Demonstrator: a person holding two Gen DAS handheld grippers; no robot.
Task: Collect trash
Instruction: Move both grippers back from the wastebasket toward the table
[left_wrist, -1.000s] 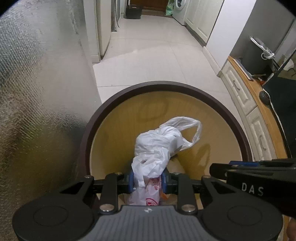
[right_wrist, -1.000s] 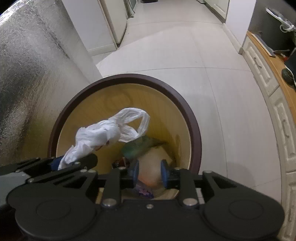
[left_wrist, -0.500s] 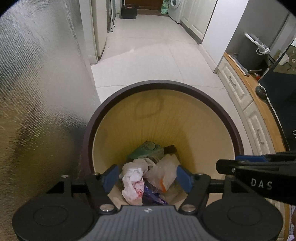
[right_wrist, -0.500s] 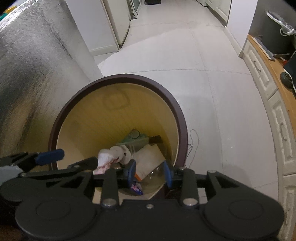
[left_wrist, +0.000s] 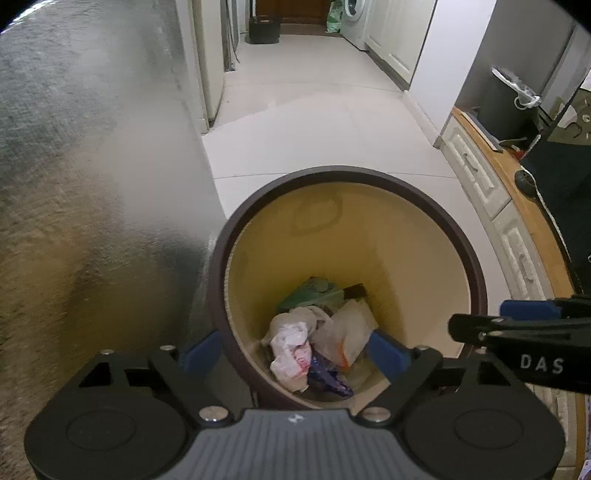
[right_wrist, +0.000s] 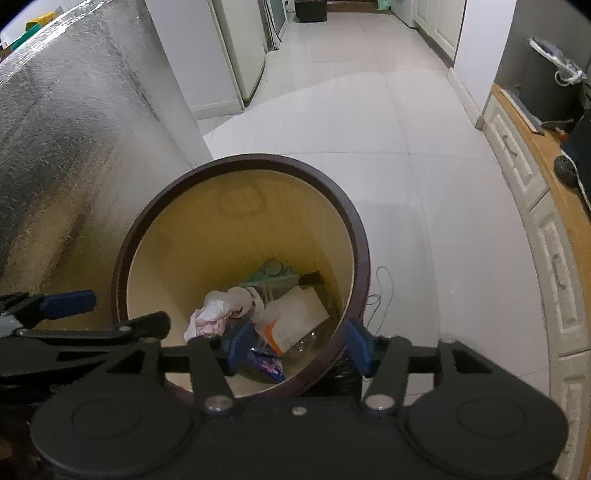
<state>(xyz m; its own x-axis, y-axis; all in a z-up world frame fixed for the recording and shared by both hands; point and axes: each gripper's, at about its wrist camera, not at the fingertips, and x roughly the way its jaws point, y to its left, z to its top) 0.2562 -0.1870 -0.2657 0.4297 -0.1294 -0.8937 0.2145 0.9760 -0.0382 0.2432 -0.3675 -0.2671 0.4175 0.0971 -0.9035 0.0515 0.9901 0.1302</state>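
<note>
Both grippers hang above the round waste bin with a dark brown rim and pale yellow inner wall (left_wrist: 424, 206), pointing steeply down into it. The left gripper (left_wrist: 295, 350) has just been opening; its blue pads stand wide apart with nothing between them. The right gripper (right_wrist: 295, 345) has also just been opening, to about half its span, and holds nothing. The crumpled white plastic bag with red print (left_wrist: 290, 349) lies at the bottom of the bin, touching a translucent packet with an orange corner (left_wrist: 345, 339). A green carton (left_wrist: 314, 293) sits against the far inner wall.

Risks from this position:
- The right gripper's right pad sits outside the near rim; lateral travel could catch the rim and tip the bin
- The thin pale cord on the white tiled floor (right_wrist: 380, 295) beside the bin could snag during withdrawal
</note>
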